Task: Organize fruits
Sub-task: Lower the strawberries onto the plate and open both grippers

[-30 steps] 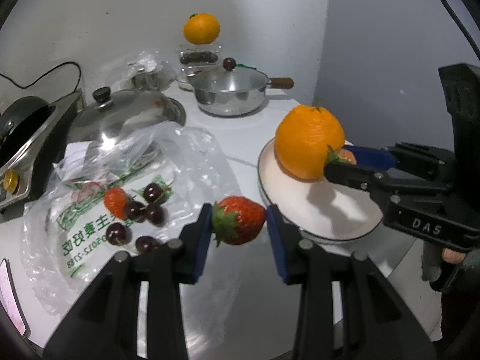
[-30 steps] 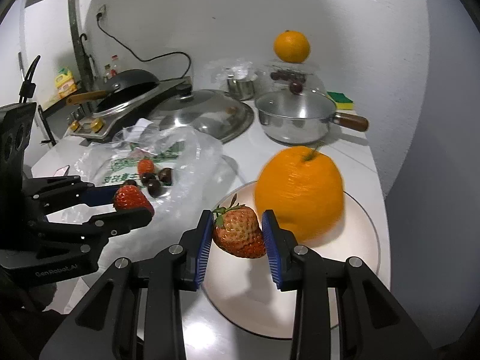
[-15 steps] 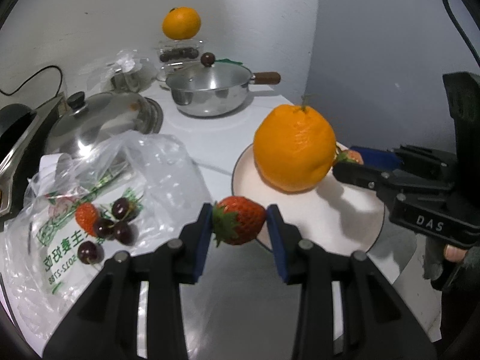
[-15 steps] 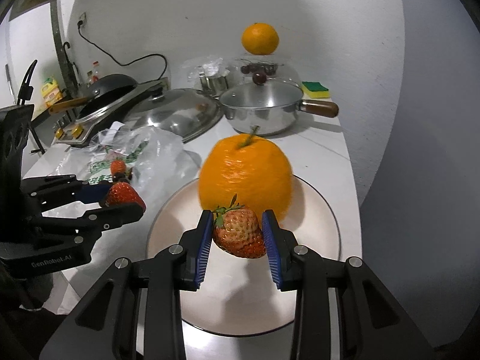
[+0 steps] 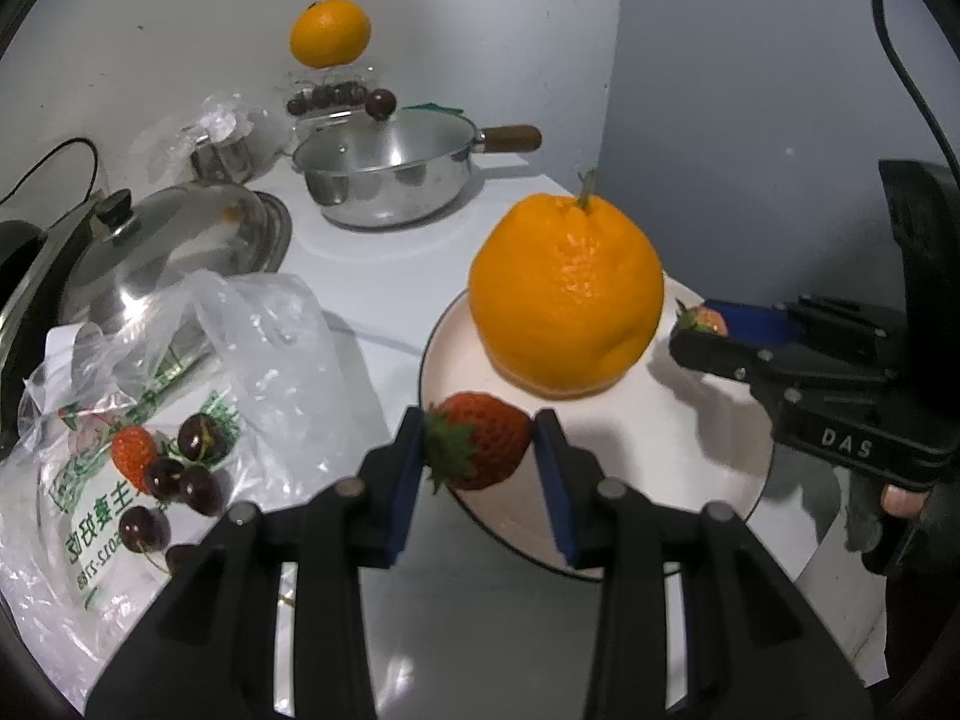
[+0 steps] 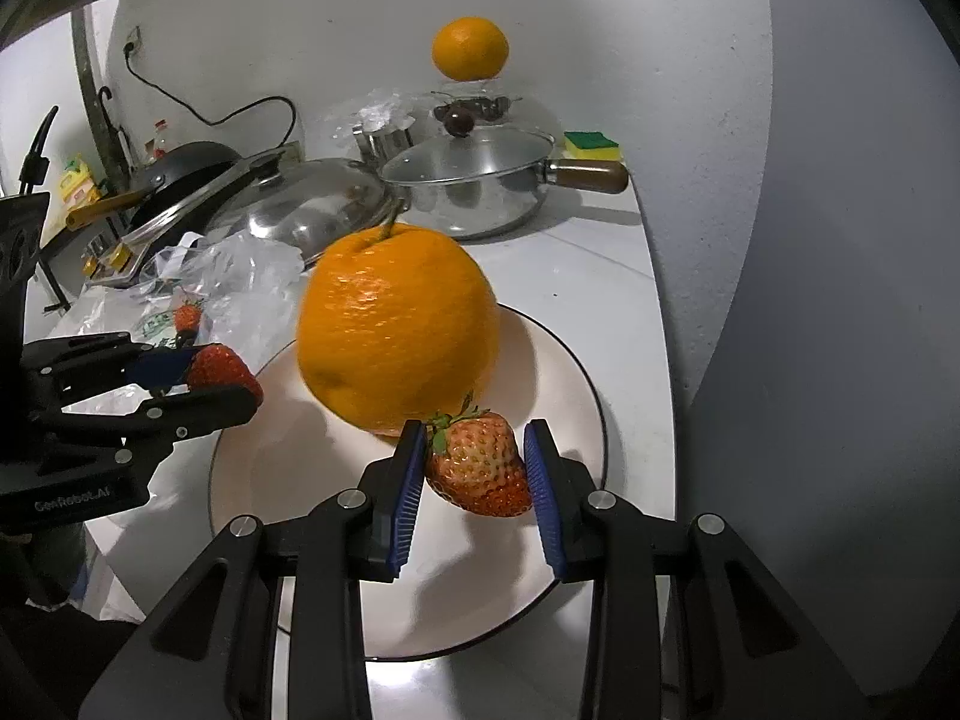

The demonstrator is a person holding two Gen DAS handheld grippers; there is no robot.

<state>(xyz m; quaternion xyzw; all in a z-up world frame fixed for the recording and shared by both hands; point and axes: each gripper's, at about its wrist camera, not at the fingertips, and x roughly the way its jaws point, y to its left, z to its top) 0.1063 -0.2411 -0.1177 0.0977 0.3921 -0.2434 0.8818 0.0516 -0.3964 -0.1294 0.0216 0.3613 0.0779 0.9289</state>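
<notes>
A: Where do the two strawberries sit relative to the plate [image 6: 576,360]?

B: The right hand-held gripper [image 6: 474,468] is clamped on a paler strawberry [image 6: 480,465] directly above the plate's near-right part, just in front of the orange [image 6: 396,324]. The left hand-held gripper [image 5: 480,450] pinches a red strawberry [image 5: 480,441] over the plate's left rim, leaves pointing left.

A: So which is nearer to setting down?

B: The right, I'd judge; it only needs to go down. The left has to come inward a little.

A: Anything in the way?

B: The orange fills the plate's middle. The bag [image 5: 180,390] of cherries [image 5: 180,480] lies at the table's left, well apart.
</notes>
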